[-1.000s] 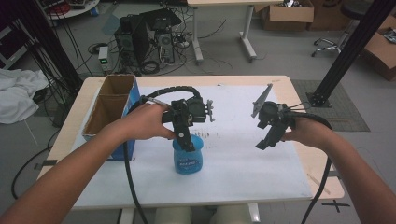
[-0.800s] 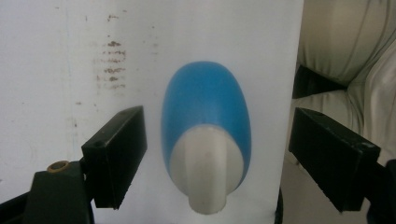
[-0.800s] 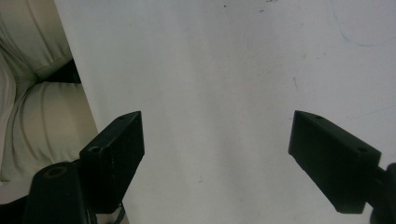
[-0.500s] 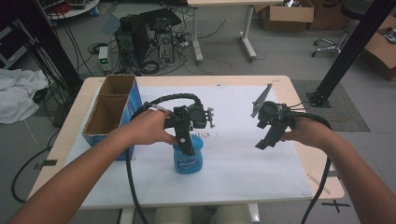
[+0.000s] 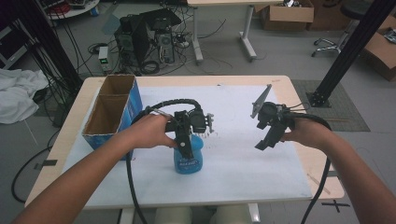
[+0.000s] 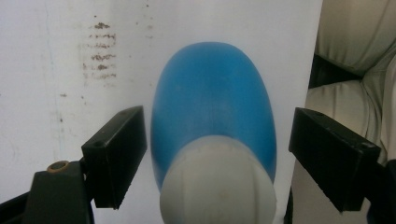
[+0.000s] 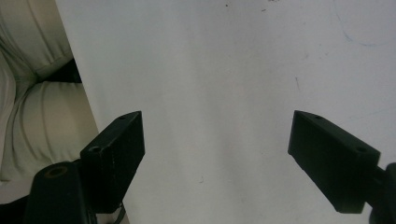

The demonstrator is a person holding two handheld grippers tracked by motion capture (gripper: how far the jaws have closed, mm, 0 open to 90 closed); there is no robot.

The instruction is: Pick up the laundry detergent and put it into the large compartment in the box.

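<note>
A blue bottle (image 5: 188,160) with a white cap stands upright on the white sheet (image 5: 233,158), near the table's front middle. My left gripper (image 5: 186,145) points down over it, open. In the left gripper view the bottle (image 6: 212,107) and its cap sit between the jaws of the left gripper (image 6: 219,135); the left jaw is close to the bottle's side and the right jaw stands clear of it. My right gripper (image 5: 264,142) hovers to the right of the bottle. It is open over bare sheet, with nothing between the jaws of the right gripper (image 7: 217,140).
An open cardboard box (image 5: 111,111) with blue sides and two compartments stands at the table's left. A cream padded seat (image 6: 355,42) lies just past the table's front edge. Cables trail from both grippers across the sheet.
My left gripper has sunk a little lower around the bottle's top. The right gripper and the bottle have stayed where they were.
</note>
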